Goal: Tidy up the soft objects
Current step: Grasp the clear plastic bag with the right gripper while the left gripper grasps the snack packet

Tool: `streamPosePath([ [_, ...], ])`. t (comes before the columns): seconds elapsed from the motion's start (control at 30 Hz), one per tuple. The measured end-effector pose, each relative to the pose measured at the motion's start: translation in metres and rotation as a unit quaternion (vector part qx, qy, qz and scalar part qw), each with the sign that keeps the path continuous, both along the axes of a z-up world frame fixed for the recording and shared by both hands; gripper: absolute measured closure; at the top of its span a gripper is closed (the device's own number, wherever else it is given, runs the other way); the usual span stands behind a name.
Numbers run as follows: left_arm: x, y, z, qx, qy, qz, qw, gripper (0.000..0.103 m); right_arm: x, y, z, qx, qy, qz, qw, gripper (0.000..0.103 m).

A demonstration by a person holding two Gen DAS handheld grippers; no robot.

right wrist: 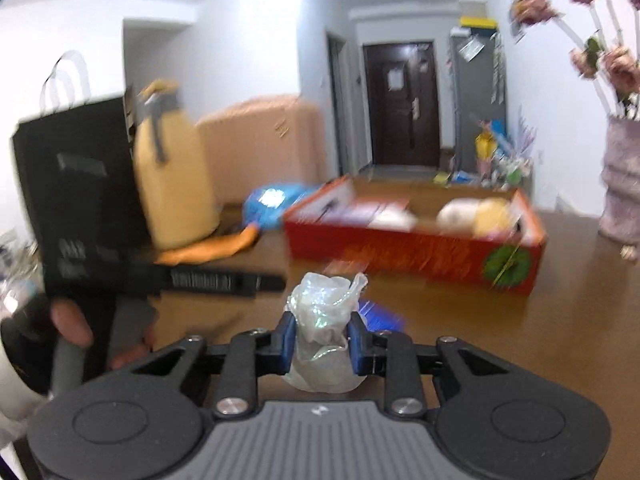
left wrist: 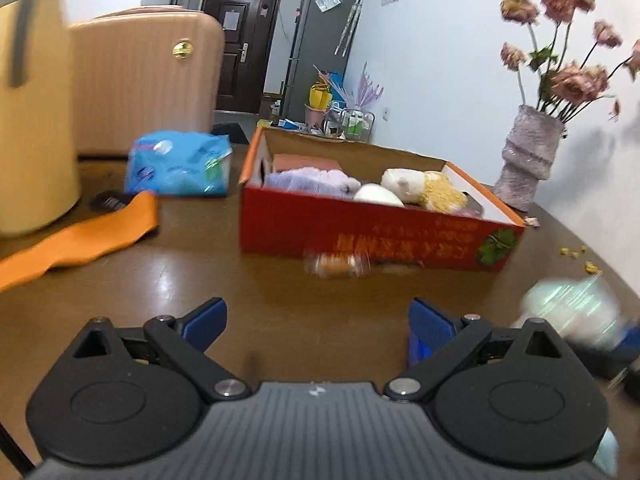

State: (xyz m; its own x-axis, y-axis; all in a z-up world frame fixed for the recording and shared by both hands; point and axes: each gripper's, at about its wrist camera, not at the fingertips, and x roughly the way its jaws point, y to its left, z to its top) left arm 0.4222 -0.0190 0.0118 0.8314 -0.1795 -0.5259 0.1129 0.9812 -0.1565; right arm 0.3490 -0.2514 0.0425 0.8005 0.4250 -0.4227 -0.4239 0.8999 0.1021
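The right gripper (right wrist: 321, 338) was pinched in on a crumpled, shiny clear wrapper (right wrist: 322, 320), its blue pads pressing both sides, so the soft bundle was held above the brown table (right wrist: 500, 340). The left gripper (left wrist: 316, 326) stood wide open with nothing between its fingers, low over the same table; from the right wrist camera a hand (right wrist: 76, 320) could be seen gripping its handle at the left.

The grip looked risky to me: the wrapper is thin and slippery, and most of it bulged above and below the pads, so a quick swing could let it slide out short of the box. A small, blurred clear packet (left wrist: 336, 264) lay on the table just in front of the red box (left wrist: 360, 236), near the likely path, and could be knocked aside.

Farther off, the box already held a lilac cloth (left wrist: 308, 178), a white plush toy (left wrist: 404, 184) and something yellow and woolly (left wrist: 444, 194), leaving little free room. To its left lay an orange strip (left wrist: 88, 240) and a blue packet (left wrist: 180, 164); a vase of dried flowers (left wrist: 524, 156) stood close beside its far right corner, easy to clip.
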Motion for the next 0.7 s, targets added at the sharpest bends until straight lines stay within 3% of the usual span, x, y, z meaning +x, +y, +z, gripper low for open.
streamPosePath([
  [0.17, 0.056, -0.035, -0.014, 0.057, -0.002, -0.012, 0.9983, 0.009, 0.07, -0.032, 0.0, 0.019, 0.02, -0.036, 0.999, 0.077],
  [0.27, 0.072, -0.046, -0.023, 0.066, -0.002, -0.016, 0.9977, 0.013, 0.093, -0.042, -0.01, 0.031, 0.027, -0.054, 0.998, 0.077],
  [0.57, 0.091, -0.05, -0.033, 0.053, 0.018, -0.001, 0.9984, 0.033, 0.093, -0.039, -0.033, 0.045, 0.032, -0.045, 0.997, 0.076],
  [0.6, 0.093, -0.051, -0.034, 0.056, 0.024, 0.0, 0.9981, 0.043, 0.092, -0.038, -0.034, 0.045, 0.032, -0.043, 0.998, 0.076],
  [0.7, 0.094, -0.049, -0.036, 0.048, 0.035, 0.0, 0.9982, 0.057, 0.091, -0.036, -0.037, 0.045, 0.035, -0.04, 0.998, 0.076],
])
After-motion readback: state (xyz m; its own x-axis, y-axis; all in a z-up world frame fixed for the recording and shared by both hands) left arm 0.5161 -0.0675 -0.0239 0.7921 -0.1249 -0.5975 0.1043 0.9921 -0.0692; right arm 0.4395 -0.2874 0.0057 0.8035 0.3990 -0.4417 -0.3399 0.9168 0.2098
